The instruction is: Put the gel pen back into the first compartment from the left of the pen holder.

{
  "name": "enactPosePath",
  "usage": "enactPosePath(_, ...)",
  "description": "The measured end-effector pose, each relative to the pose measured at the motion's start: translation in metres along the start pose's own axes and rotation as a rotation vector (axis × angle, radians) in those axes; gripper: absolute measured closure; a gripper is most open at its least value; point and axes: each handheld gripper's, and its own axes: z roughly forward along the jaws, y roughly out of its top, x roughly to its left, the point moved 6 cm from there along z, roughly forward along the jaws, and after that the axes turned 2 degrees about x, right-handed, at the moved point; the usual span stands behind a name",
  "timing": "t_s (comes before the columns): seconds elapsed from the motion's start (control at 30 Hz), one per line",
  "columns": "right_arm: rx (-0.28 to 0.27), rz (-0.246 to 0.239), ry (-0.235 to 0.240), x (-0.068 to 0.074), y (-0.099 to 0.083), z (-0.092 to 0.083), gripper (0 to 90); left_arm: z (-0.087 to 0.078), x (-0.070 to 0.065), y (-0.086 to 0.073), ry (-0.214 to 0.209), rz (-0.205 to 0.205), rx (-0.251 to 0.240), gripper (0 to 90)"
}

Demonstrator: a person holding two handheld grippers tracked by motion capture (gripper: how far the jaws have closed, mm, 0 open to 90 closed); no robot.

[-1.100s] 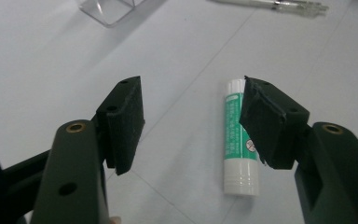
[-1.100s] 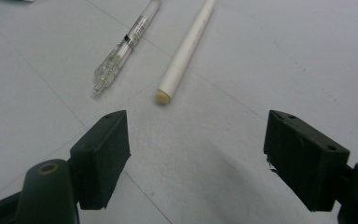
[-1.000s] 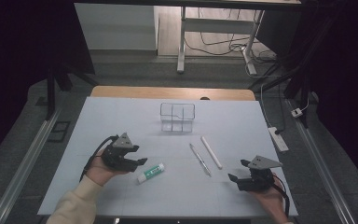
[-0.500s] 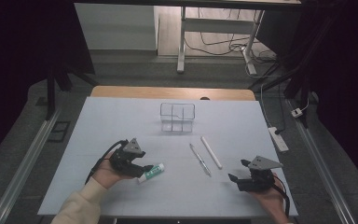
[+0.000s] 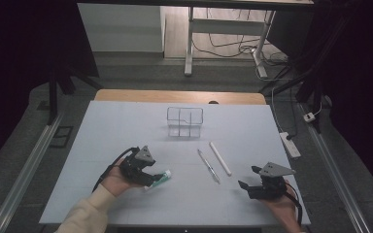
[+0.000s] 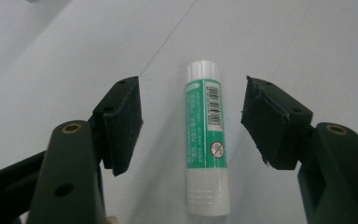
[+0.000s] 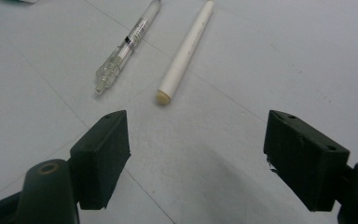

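Observation:
A green and white glue stick lies flat on the table between the two pads of my left gripper, which is open around it without touching. From above, that gripper sits at the front left with the glue stick at its tips. My right gripper rests open at the front right, nothing between its jaws. Ahead of it lie a clear pen and a white stick, side by side; the pen and white stick also show mid-table.
A clear divided box stands at the middle back of the white table. A power strip lies off the table's right edge. Desk legs and cables stand on the floor beyond.
My left gripper has moved right and forward onto the glue stick, so the stick now lies between its open jaws. The right gripper has stayed still.

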Motion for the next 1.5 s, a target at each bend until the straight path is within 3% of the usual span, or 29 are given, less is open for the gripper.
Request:
enactPosePath(0.5,0.001,-0.001,0.007,0.003,0.008,0.002,22.5,0.002,-0.008,-0.001,-0.017,0.019,0.019,36.8)
enactPosePath(0.67,-0.008,-0.014,0.025,0.009,0.025,0.007,24.0,-0.004,-0.010,-0.007,-0.012,-0.014,-0.011,36.5)
enactPosePath(1.0,0.042,-0.030,0.062,0.020,0.058,0.034,26.6,-0.018,-0.014,-0.026,0.026,-0.060,-0.054,35.2)
enactPosePath(1.1,0.050,-0.047,0.051,0.022,0.063,0.041,27.5,-0.022,-0.016,-0.031,0.033,-0.075,-0.067,34.3)
enactPosePath(1.5,0.070,-0.042,0.071,0.025,0.079,0.057,30.9,-0.038,-0.017,-0.052,0.080,-0.115,-0.114,32.6)
